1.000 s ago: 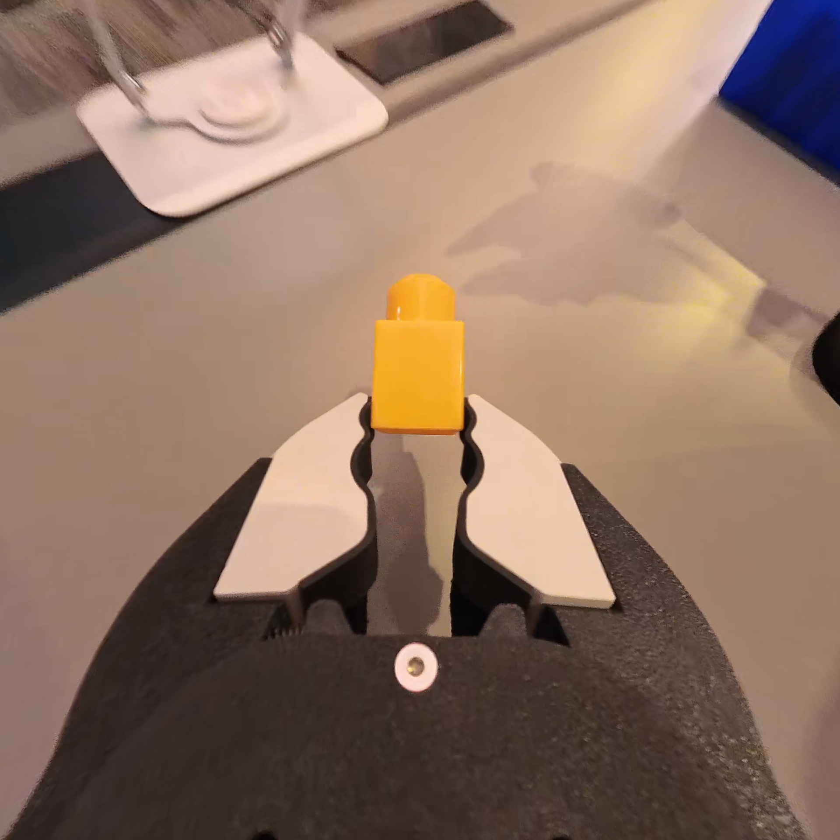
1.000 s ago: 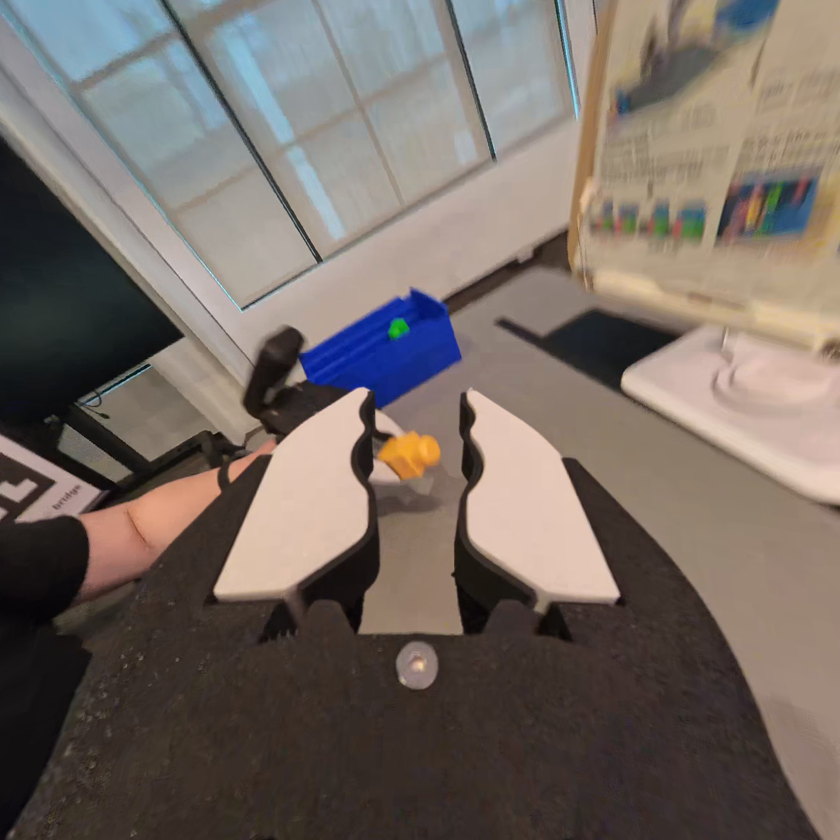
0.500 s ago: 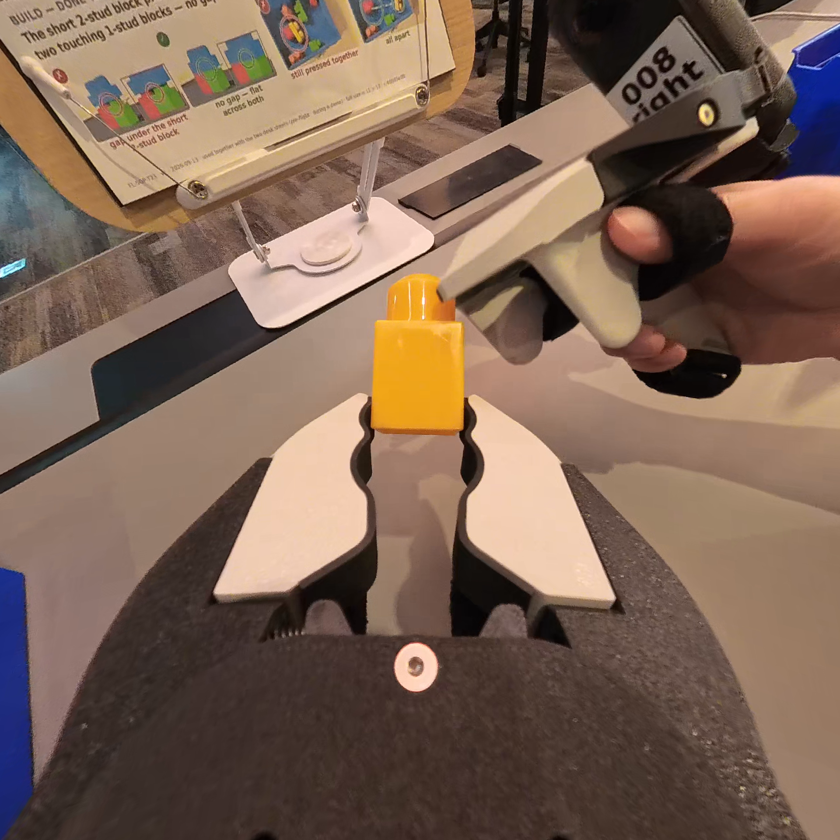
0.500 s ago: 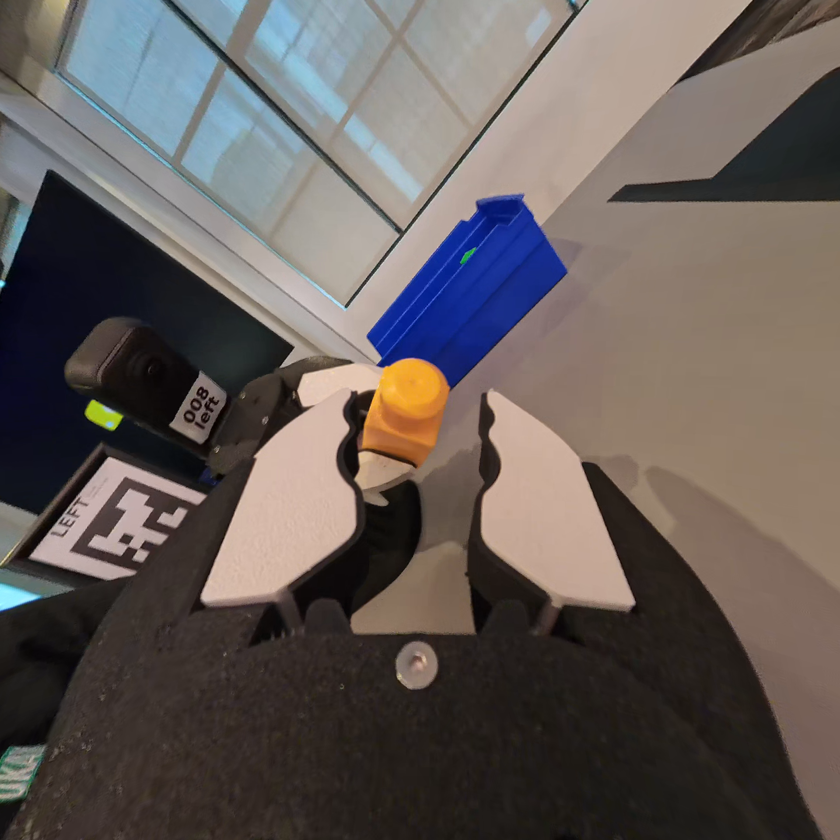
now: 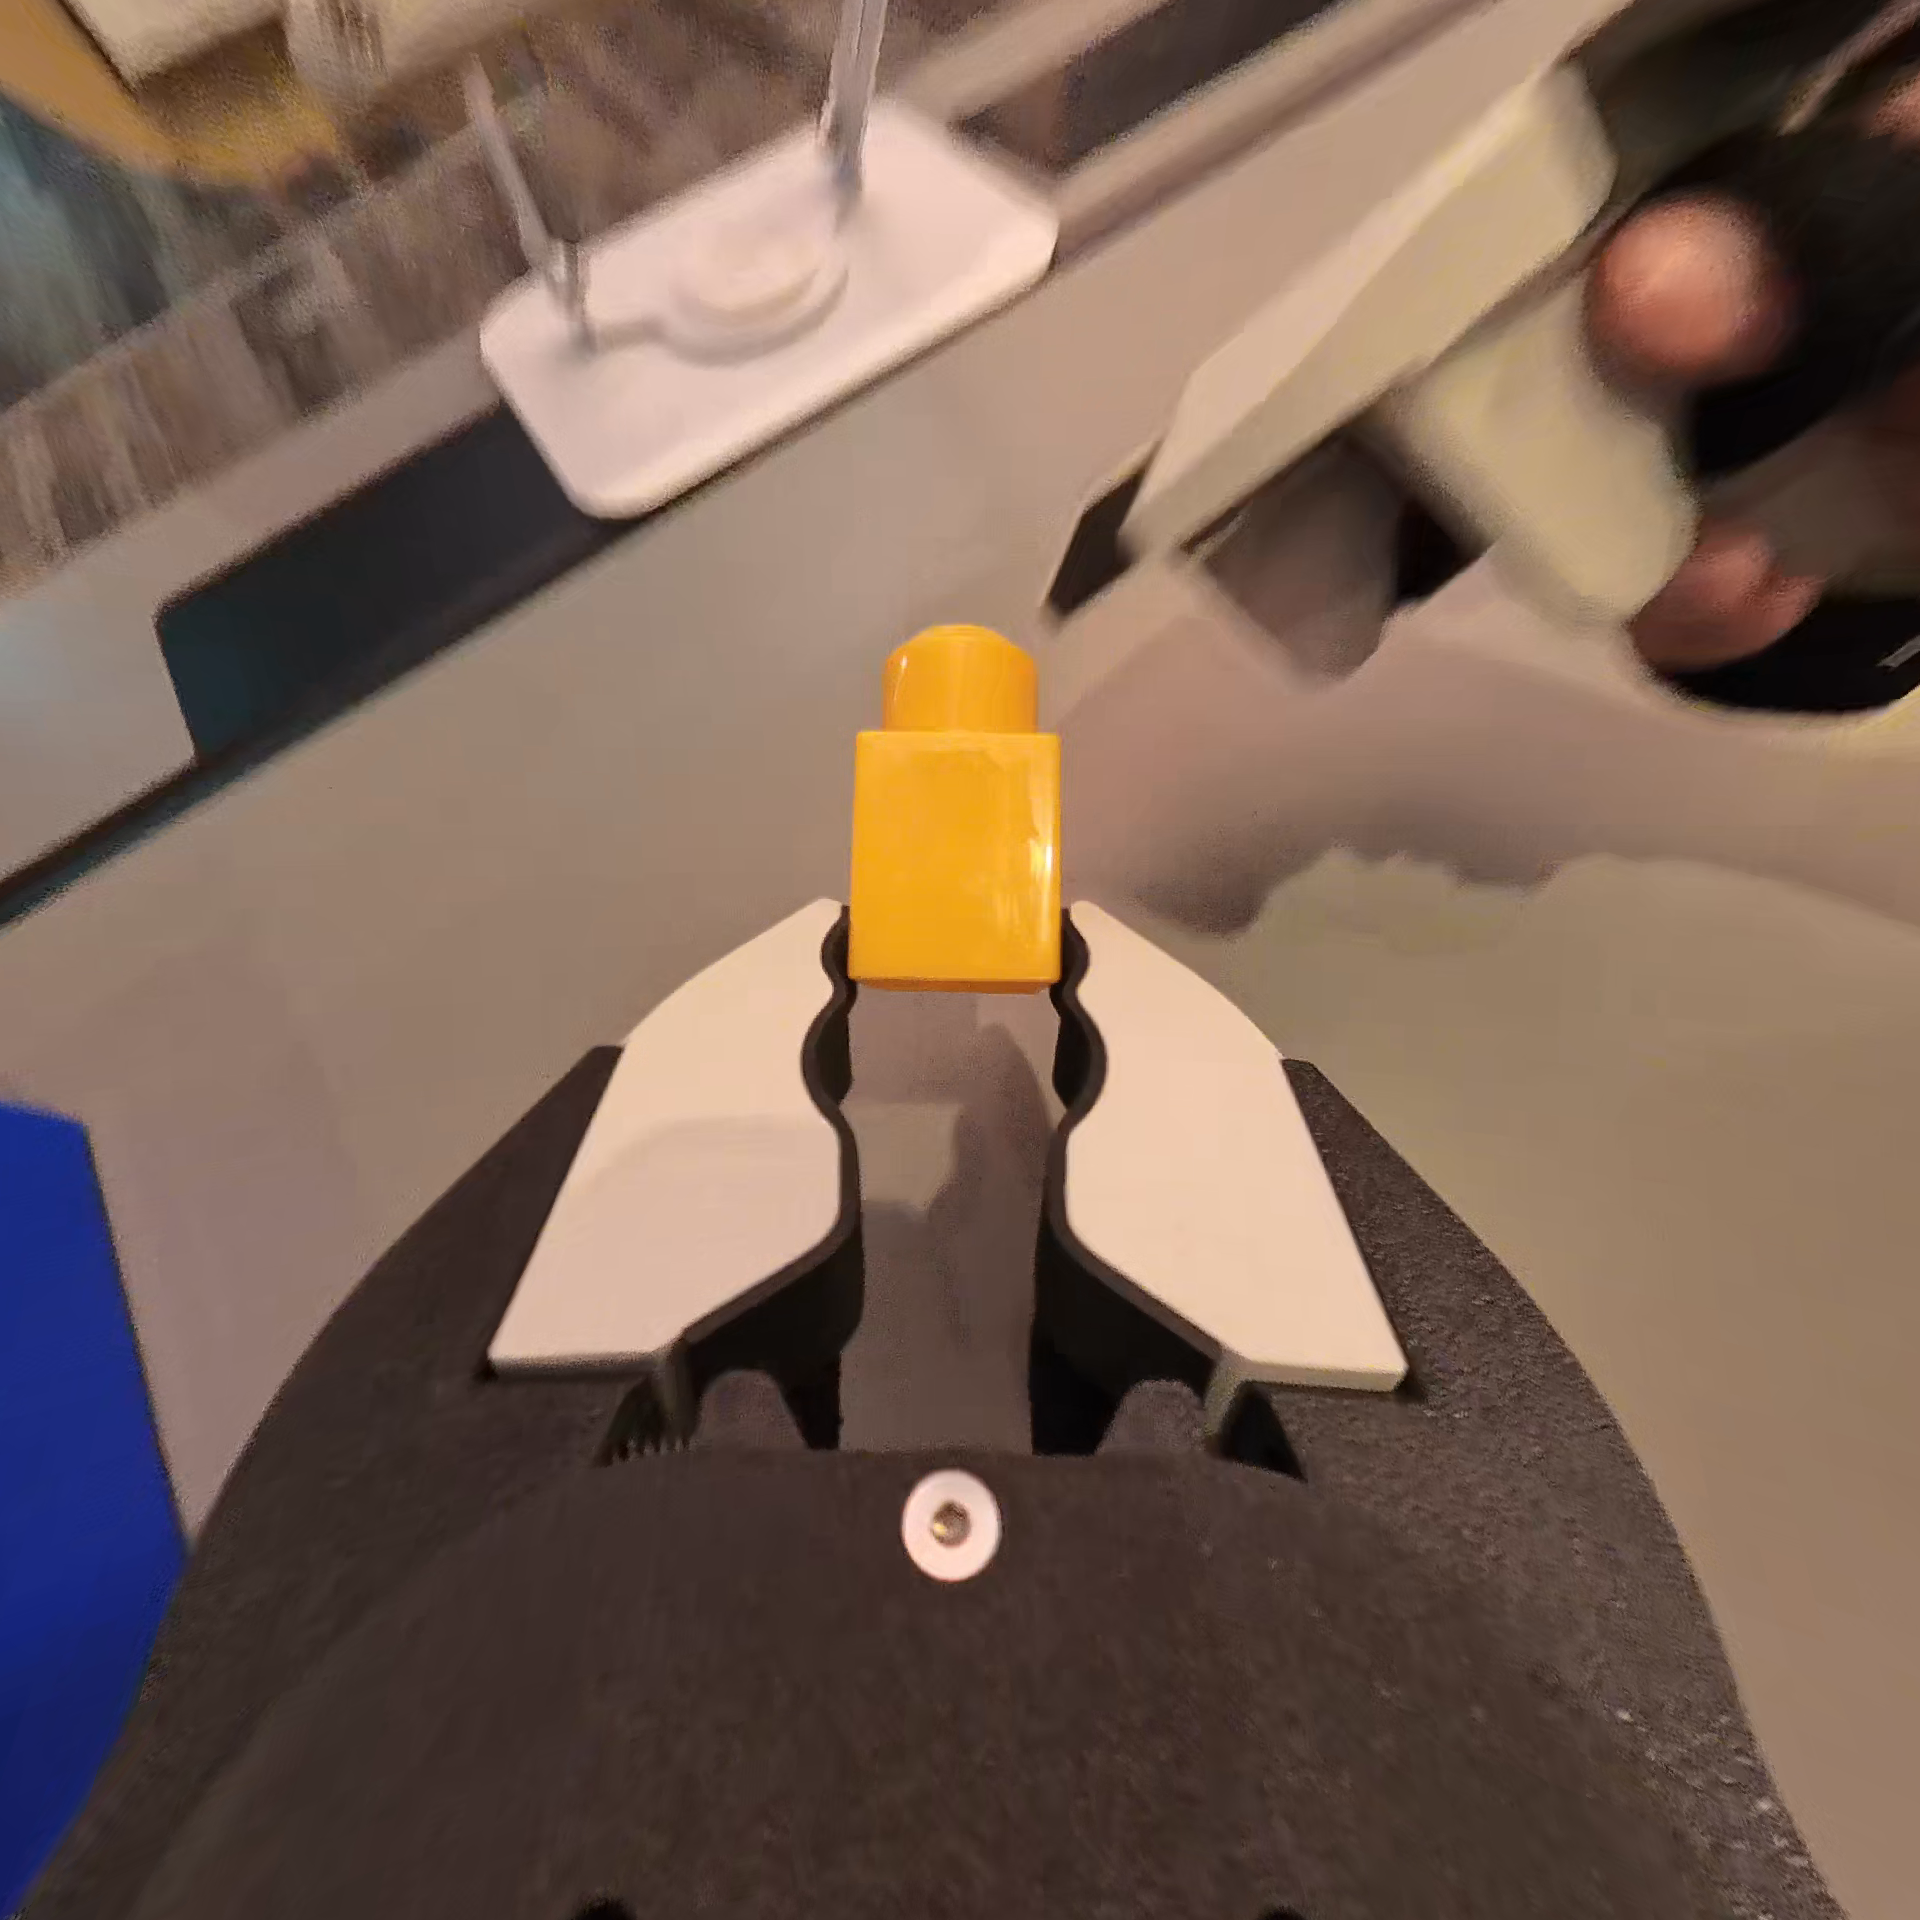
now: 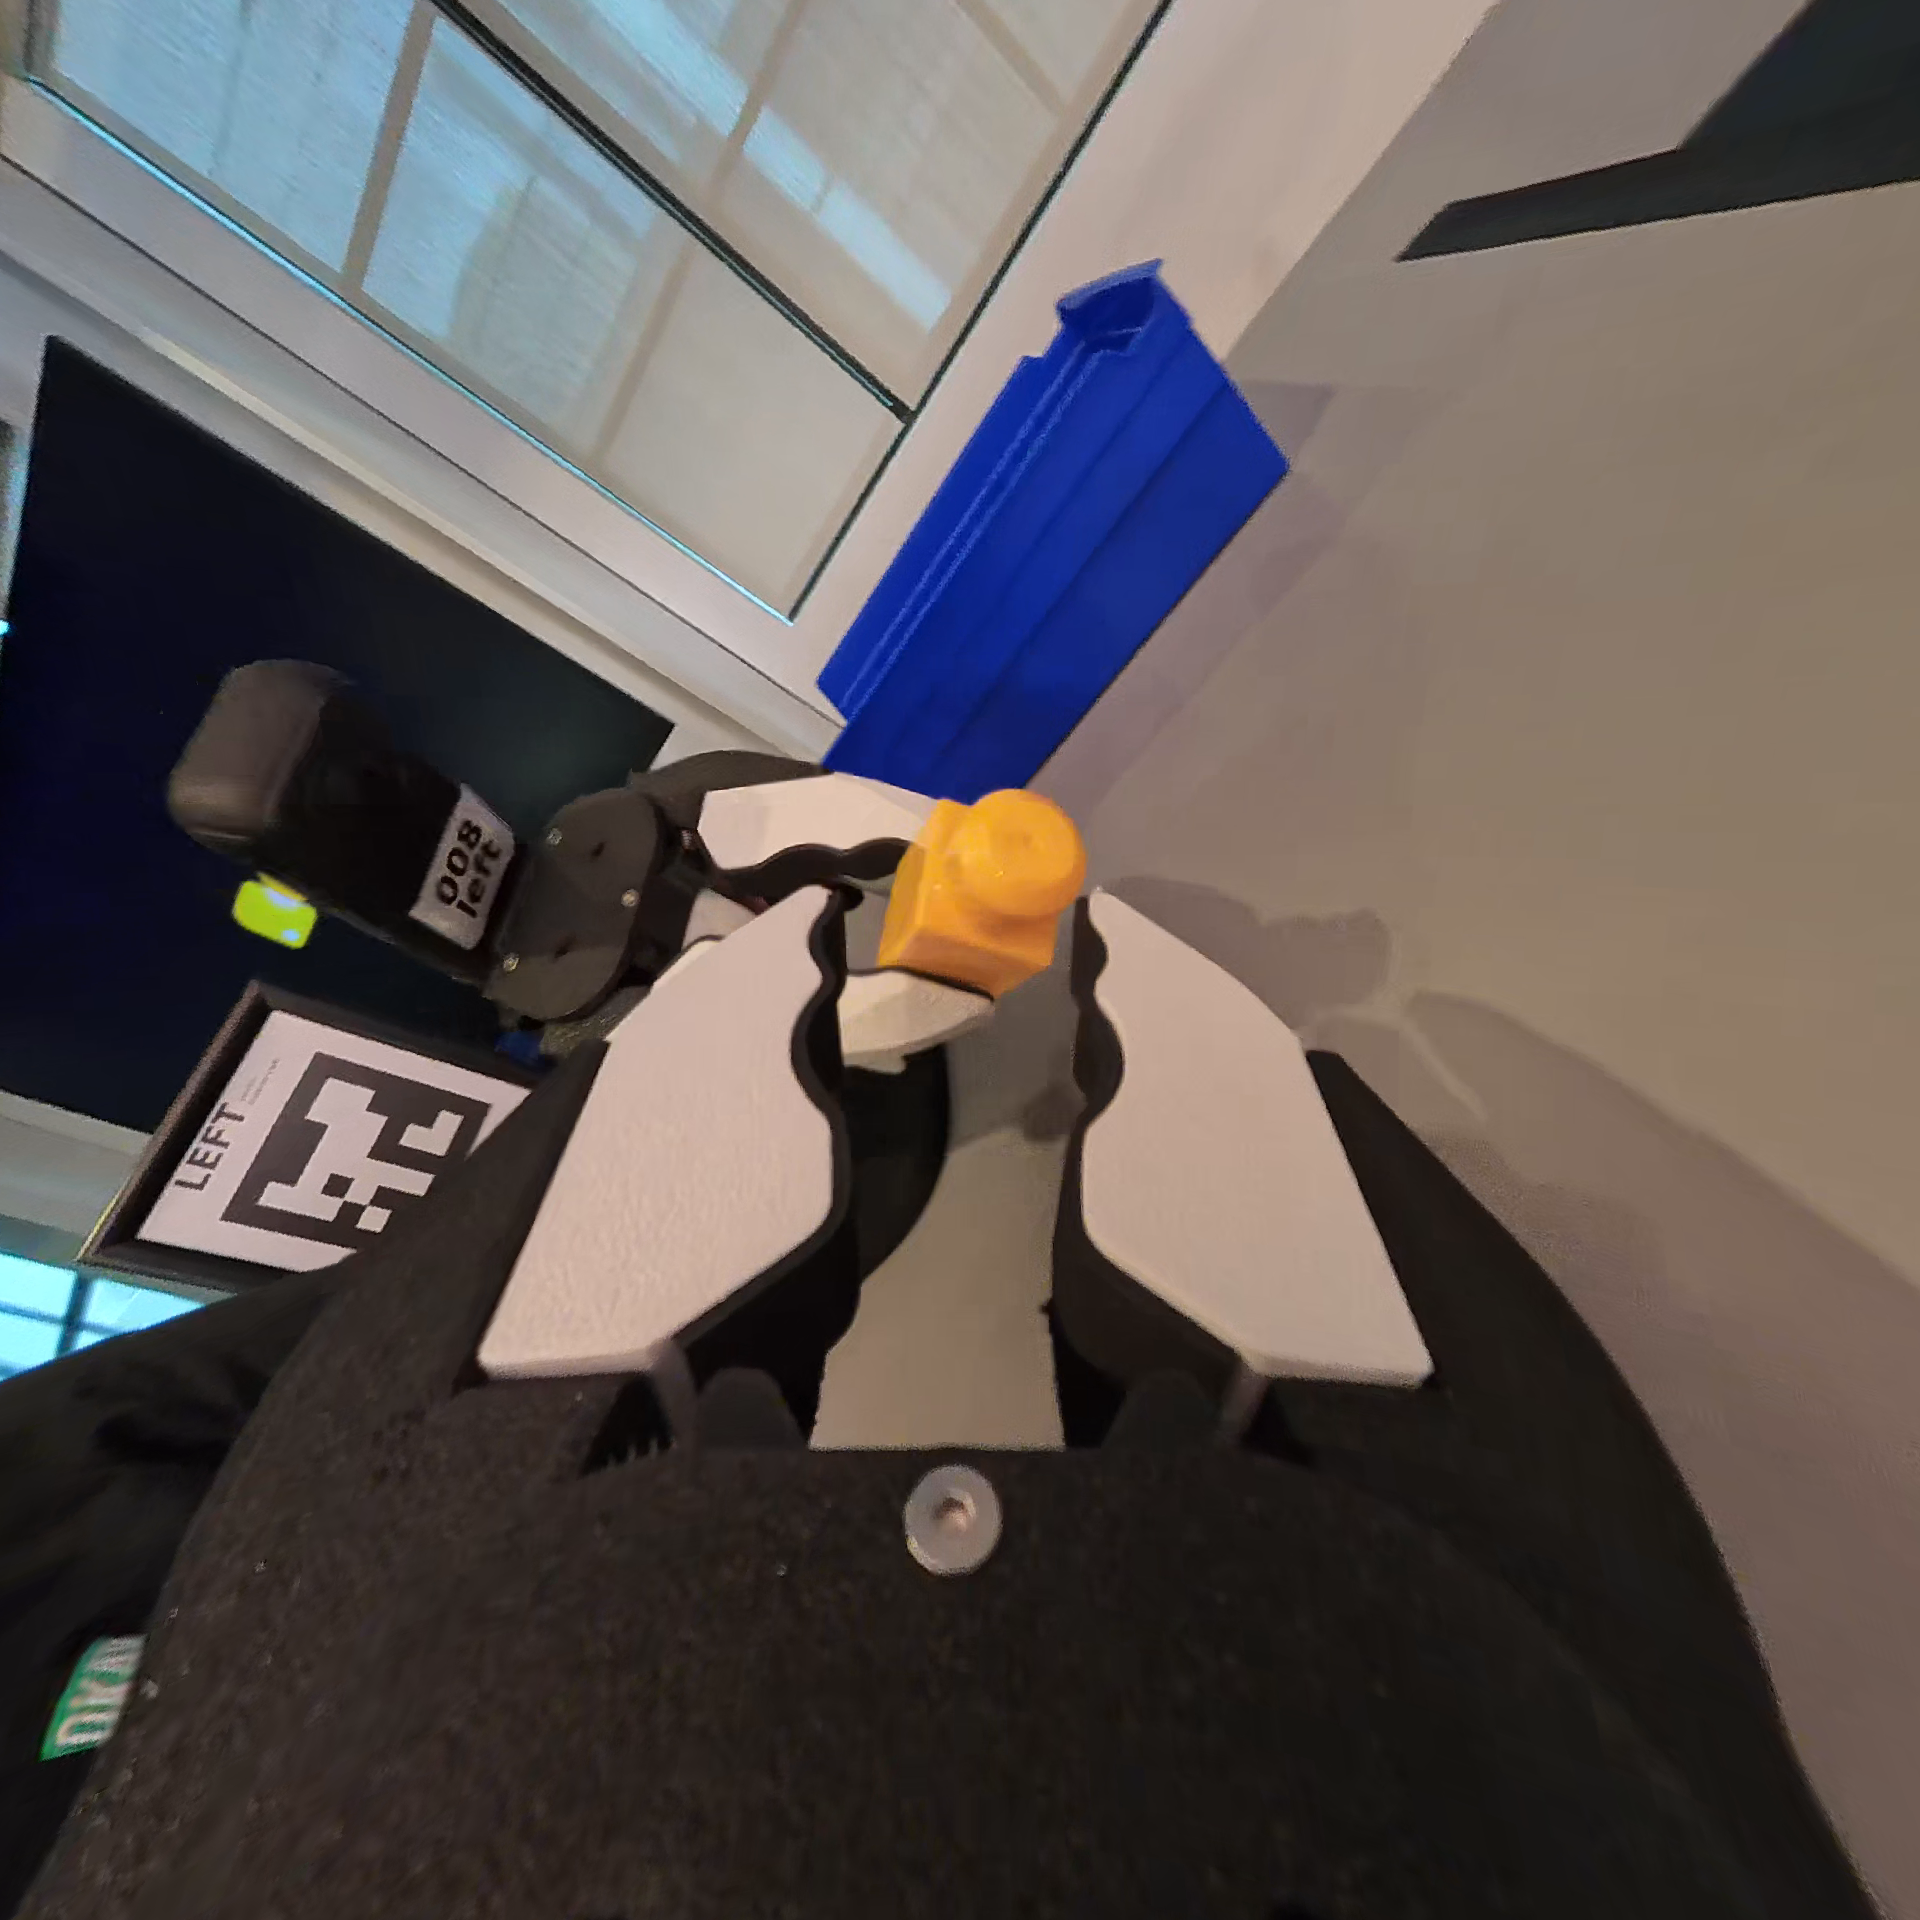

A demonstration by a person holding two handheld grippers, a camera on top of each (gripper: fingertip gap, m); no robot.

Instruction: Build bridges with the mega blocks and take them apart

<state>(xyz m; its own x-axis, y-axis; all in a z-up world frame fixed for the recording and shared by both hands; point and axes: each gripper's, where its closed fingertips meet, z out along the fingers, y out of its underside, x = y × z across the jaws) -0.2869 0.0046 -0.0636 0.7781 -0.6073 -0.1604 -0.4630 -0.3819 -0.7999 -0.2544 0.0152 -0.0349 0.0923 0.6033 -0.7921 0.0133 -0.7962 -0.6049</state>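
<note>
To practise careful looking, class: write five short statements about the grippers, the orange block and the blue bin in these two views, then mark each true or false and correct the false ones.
1. The left gripper is shut on the orange block. True.
2. The block's stud points back toward the left wrist camera. False: it points away from it.
3. The right gripper is clamped on the block. False: its jaws stand open, the block in front of the gap.
4. A blue bin stands on the grey table. True.
5. The block is green. False: it is orange.
</note>
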